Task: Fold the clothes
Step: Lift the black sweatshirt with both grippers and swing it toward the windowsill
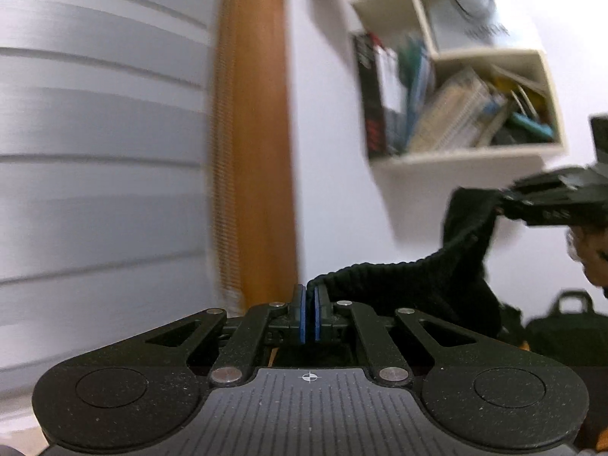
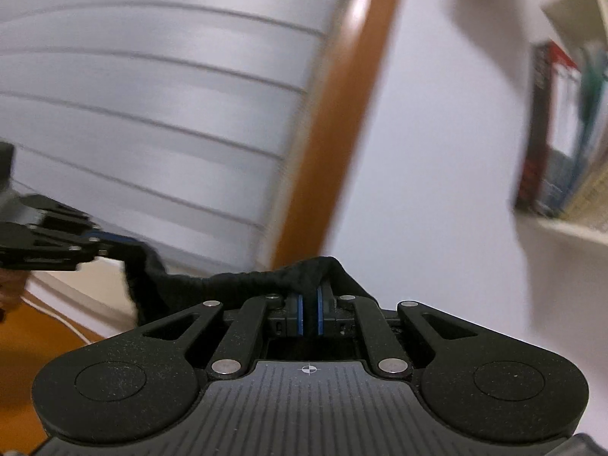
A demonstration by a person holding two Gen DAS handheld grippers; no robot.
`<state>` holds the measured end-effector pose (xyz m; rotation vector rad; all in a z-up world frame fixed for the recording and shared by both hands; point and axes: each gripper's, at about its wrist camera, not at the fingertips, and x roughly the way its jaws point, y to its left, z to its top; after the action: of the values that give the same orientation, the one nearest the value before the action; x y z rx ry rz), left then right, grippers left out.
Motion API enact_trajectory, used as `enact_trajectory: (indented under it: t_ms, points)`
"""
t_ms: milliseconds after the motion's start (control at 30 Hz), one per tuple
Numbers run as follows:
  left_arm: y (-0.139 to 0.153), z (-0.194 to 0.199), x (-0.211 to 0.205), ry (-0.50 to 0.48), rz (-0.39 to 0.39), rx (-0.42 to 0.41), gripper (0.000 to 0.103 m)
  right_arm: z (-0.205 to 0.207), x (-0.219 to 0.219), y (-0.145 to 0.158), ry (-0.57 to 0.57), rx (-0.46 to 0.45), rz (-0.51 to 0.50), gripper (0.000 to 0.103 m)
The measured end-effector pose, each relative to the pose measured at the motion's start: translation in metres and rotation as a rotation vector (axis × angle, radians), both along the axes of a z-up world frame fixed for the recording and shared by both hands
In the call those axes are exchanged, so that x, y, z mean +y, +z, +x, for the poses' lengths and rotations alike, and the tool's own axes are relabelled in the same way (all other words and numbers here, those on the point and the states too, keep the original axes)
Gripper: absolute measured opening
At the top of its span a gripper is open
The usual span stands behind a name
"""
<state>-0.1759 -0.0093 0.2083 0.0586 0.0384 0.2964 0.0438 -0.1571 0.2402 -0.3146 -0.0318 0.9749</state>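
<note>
- left gripper [image 1: 308,313] clenched on the black knit garment [image 1: 399,285], edge at 12 o'clock
- right gripper [image 2: 310,313] clenched likewise; cloth hangs between both
- risk: thin pinch probably slips mid-air, blur hides depth
- shelf [image 1: 456,155] at 2 o'clock could snag

Right gripper [image 2: 309,313] near, fingers [image 2: 300,313] pinched on black knit garment [image 2: 235,279]. Garment stretched left to left gripper [image 2: 100,241], also clamped on it. Far: grey slatted blind [image 2: 152,95], orange wooden post [image 2: 334,125], white wall [image 2: 437,133], bookshelf [image 2: 562,144] at right, blurred.
</note>
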Motion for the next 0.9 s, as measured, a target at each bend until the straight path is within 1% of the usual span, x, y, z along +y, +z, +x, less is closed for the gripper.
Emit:
enact_trajectory:
  t_ms: [67,100,133,200,233,300,367,433,500,567,633,700,767,800,867,900]
  points:
    - [0.005,-0.019,0.013,0.036,-0.015,-0.001,0.004,-0.018,0.015,0.007,0.053,0.0,0.009,0.007]
    - [0.003,-0.023,0.02,0.049,-0.024,0.019,0.004,-0.026,0.023,0.009,0.077,0.003,0.008,0.007]
    - [-0.001,-0.026,0.026,0.059,-0.034,0.045,0.004,-0.031,0.034,0.007,0.105,0.03,-0.019,0.007]
    - [-0.017,-0.026,0.039,0.09,-0.059,0.111,0.005,-0.039,0.052,-0.007,0.109,0.035,-0.073,0.008]
    - [-0.028,-0.025,0.045,0.102,-0.078,0.145,0.005,-0.04,0.062,-0.018,0.109,0.045,-0.116,0.008]
    - [-0.052,-0.023,0.056,0.119,-0.121,0.188,0.005,-0.036,0.079,-0.042,0.103,0.082,-0.193,0.01]
    - [-0.072,-0.023,0.063,0.129,-0.164,0.205,0.006,-0.029,0.091,-0.064,0.094,0.121,-0.245,0.01]
    - [-0.085,-0.024,0.067,0.131,-0.199,0.199,0.007,-0.019,0.098,-0.078,0.095,0.16,-0.264,0.01]
    - [-0.091,-0.023,0.07,0.135,-0.22,0.2,0.007,-0.005,0.101,-0.084,0.091,0.192,-0.266,0.01]
    - [-0.093,-0.019,0.072,0.14,-0.229,0.205,0.013,0.009,0.101,-0.089,0.096,0.231,-0.255,0.01]
    - [-0.096,-0.015,0.072,0.146,-0.235,0.21,0.015,0.024,0.097,-0.092,0.113,0.281,-0.229,0.011]
    - [-0.102,-0.006,0.071,0.157,-0.241,0.221,0.019,0.036,0.099,-0.095,0.148,0.317,-0.217,0.011]
    - [-0.105,-0.003,0.073,0.175,-0.242,0.235,0.028,0.047,0.101,-0.098,0.178,0.344,-0.21,0.011]
    - [-0.106,-0.004,0.072,0.188,-0.245,0.237,0.03,0.05,0.097,-0.101,0.19,0.349,-0.212,0.011]
    - [-0.107,-0.006,0.07,0.214,-0.256,0.234,0.038,0.064,0.1,-0.104,0.227,0.357,-0.216,0.011]
    - [-0.108,-0.007,0.069,0.227,-0.266,0.232,0.039,0.068,0.101,-0.105,0.247,0.359,-0.218,0.011]
